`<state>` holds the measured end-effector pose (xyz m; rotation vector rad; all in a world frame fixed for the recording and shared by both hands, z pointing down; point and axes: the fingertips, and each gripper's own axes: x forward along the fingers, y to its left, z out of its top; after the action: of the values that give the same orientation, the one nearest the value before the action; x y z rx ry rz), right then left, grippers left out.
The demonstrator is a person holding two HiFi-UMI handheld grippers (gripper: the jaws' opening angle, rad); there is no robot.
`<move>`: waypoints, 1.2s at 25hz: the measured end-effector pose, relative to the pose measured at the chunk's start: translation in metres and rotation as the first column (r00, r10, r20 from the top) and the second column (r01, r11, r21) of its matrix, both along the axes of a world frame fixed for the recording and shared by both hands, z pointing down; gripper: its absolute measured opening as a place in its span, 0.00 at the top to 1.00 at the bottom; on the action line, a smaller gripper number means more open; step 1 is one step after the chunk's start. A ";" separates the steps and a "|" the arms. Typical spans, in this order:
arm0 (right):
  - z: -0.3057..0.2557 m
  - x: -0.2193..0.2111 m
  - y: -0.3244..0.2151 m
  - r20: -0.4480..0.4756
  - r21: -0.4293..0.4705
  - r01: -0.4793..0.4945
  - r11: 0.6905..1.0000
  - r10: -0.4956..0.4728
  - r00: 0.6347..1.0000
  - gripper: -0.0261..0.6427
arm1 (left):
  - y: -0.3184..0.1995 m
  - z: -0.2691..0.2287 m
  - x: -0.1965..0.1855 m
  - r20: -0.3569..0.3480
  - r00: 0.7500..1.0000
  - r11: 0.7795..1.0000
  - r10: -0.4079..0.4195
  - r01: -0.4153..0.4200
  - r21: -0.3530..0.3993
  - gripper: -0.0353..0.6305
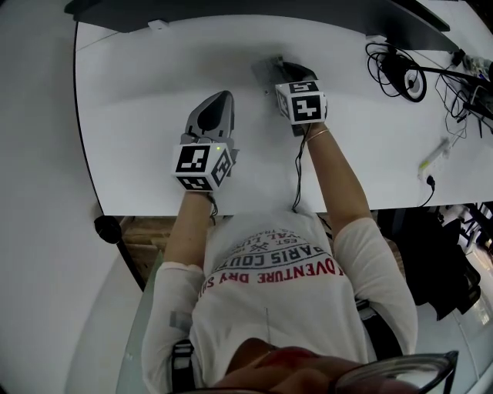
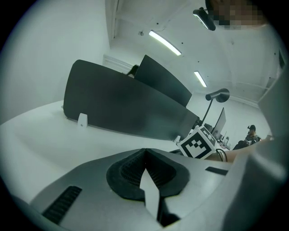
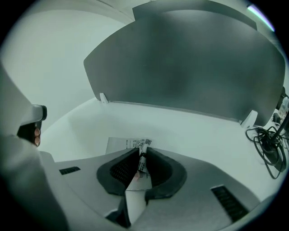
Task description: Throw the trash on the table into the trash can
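Observation:
A flat piece of printed paper trash (image 3: 128,144) lies on the white table (image 1: 139,92), with one edge lifted between the jaws of my right gripper (image 3: 141,157). The jaws are shut on that edge. In the head view the right gripper (image 1: 280,65) points down at the table's middle, and the paper trash (image 1: 266,71) shows as a grey patch beside its tip. My left gripper (image 1: 224,96) hovers just left of it, above bare table. Its jaws (image 2: 144,153) are shut with nothing between them. No trash can is in view.
A dark divider panel (image 1: 231,8) stands along the table's far edge. Black cables (image 1: 400,73) and a white cable (image 1: 435,158) lie at the right end. The person's body is against the near edge, with the floor (image 1: 38,231) to the left.

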<state>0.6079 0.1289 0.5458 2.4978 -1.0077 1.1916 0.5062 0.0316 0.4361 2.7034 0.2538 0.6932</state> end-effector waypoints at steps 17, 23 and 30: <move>-0.097 -0.088 -0.066 -0.055 0.268 0.181 0.946 -0.173 0.983 0.92 | -0.035 -0.055 -0.096 -0.078 0.975 0.975 -0.209 0.214 0.058 0.91; -0.123 -0.200 -0.159 -0.080 0.298 0.423 0.856 -0.420 0.904 0.92 | -0.101 -0.067 -0.213 -0.083 0.898 0.898 -0.431 0.436 0.051 0.91; -0.121 -0.385 -0.245 -0.064 0.275 0.666 0.693 -0.679 0.732 0.92 | -0.164 -0.074 -0.391 -0.091 0.752 0.751 -0.653 0.659 0.054 0.91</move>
<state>0.2226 -0.1158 0.4249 1.9299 -1.9993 0.8945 0.1157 -0.1326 0.3621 2.6136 -0.7113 0.3936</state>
